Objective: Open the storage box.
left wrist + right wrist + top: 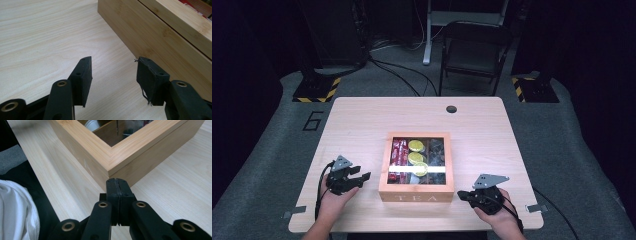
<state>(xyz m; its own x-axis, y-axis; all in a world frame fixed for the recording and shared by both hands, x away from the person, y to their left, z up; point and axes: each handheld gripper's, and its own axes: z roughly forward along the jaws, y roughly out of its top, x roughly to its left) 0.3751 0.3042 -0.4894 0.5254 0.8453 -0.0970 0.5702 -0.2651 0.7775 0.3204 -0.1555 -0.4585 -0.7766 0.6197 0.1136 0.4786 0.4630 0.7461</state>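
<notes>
From above, the left gripper [362, 177] rests on the light wooden table [362, 120] just left of the wooden tea box [416, 192], its jaws pointing toward the box's left wall and standing partly apart with nothing between them. The left gripper view brings what the high view cannot: the gripper [113, 77] hangs low over the bare tabletop [37, 37], the frayed pads [150, 80] are clear of everything, and the box's side wall [150, 35] runs past on the right, near the right pad but apart from it. The high view alone gives the box's contents through its glass lid: red packets [399, 152] on the left, round yellow pieces [416, 157] down the middle, dark items [437, 150] on the right, and the word TEA on the front face. Right of the box, the right gripper [464, 195] lies near the box's front right corner, jaws pointing at it. The right gripper view shows this gripper [117, 183] with its jaws pressed fully together on nothing, the tips just short of the box's corner [110, 167]; whether they touch it I cannot tell. A white sleeve [15, 212] shows at that view's left edge.
</notes>
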